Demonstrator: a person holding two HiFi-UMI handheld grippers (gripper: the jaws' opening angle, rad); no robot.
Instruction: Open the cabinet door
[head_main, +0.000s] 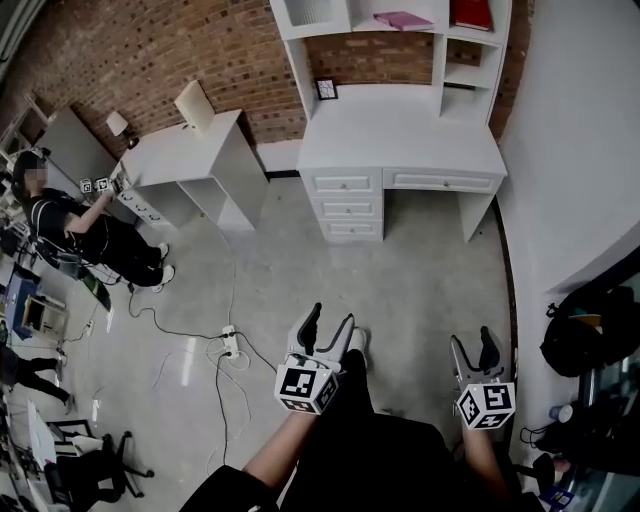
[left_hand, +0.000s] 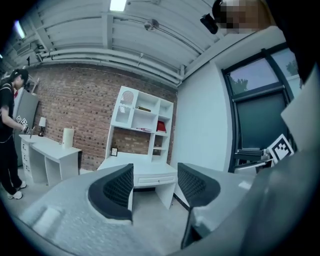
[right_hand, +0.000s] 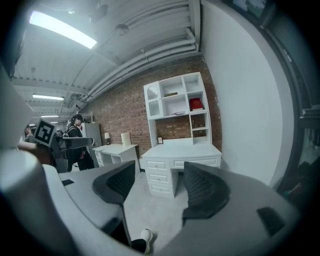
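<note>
Power strip (head_main: 230, 345) and loose cables lie on the floor left of the grippers. A person (head_main: 60, 215) is at a side worktop (head_main: 190, 150). The cabinet door (right_hand: 153, 101), white with an arched panel, sits upper left in the white hutch unit (head_main: 400, 140), well apart. Left gripper (head_main: 328, 322) and right gripper (head_main: 474, 345): jaws apart, nothing between.

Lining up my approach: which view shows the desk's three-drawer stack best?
Right gripper view: the three-drawer stack sits face-on, whole, between the right tool's open jaws. Head view shows it from steeply above, unobstructed. Left gripper view: one jaw of the left tool covers it.
</note>
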